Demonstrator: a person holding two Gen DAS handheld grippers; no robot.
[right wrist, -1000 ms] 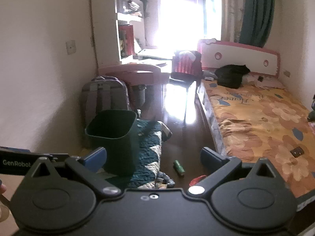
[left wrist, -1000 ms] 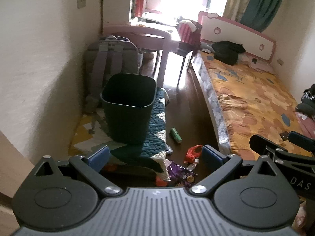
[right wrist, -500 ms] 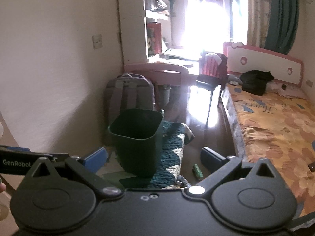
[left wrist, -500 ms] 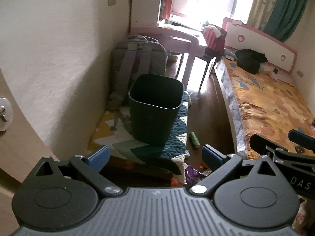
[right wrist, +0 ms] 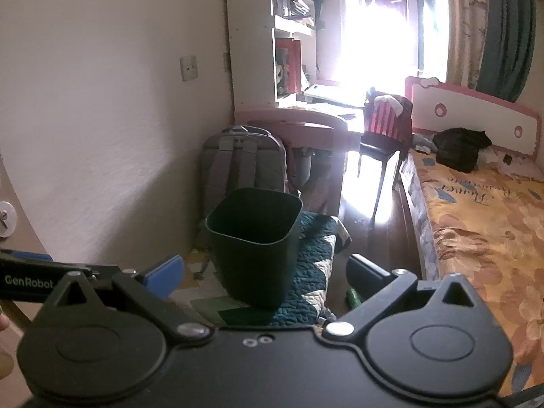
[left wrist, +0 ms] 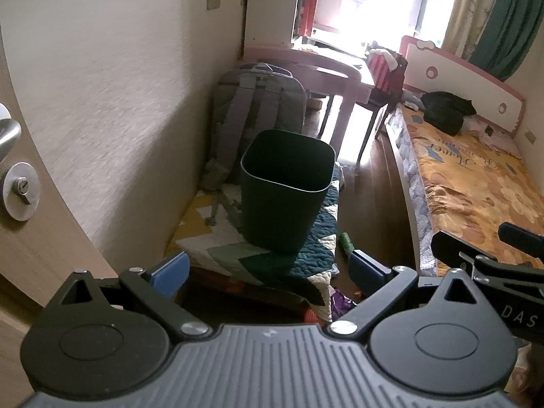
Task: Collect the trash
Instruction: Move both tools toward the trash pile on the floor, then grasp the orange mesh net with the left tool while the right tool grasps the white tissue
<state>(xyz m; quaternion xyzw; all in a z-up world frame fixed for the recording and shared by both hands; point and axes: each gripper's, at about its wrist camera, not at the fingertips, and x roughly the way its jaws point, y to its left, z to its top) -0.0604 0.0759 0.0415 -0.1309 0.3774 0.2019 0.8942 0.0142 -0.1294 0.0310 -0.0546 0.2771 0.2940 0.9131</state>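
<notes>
You hold both grippers up in a narrow bedroom, side by side and aimed at a dark green bin. Your left gripper has its blue-padded fingers spread wide with nothing between them. Your right gripper is spread just as wide and also holds nothing. The bin stands upright with its mouth open, on a quilt patterned in teal, white and yellow that lies on the dark wood floor along the left wall. It sits near the quilt's right edge, and no trash shows inside it. Just behind the bin a grey backpack stands upright. The trash lies on the floor off the quilt's right edge, between the quilt and the bed: a small green roll close to the quilt's near right corner, and a purple wrapper nearer to you, partly hidden behind the left gripper's body. In the right wrist view the green roll peeks out beside the right gripper's dark finger. The bed runs along the right side under an orange flowered cover, with a black bundle near its pink and white headboard. A pink desk and a chair stand beyond the backpack, before a very bright window. At the far left edge of the left wrist view you can see a door with a metal handle.
</notes>
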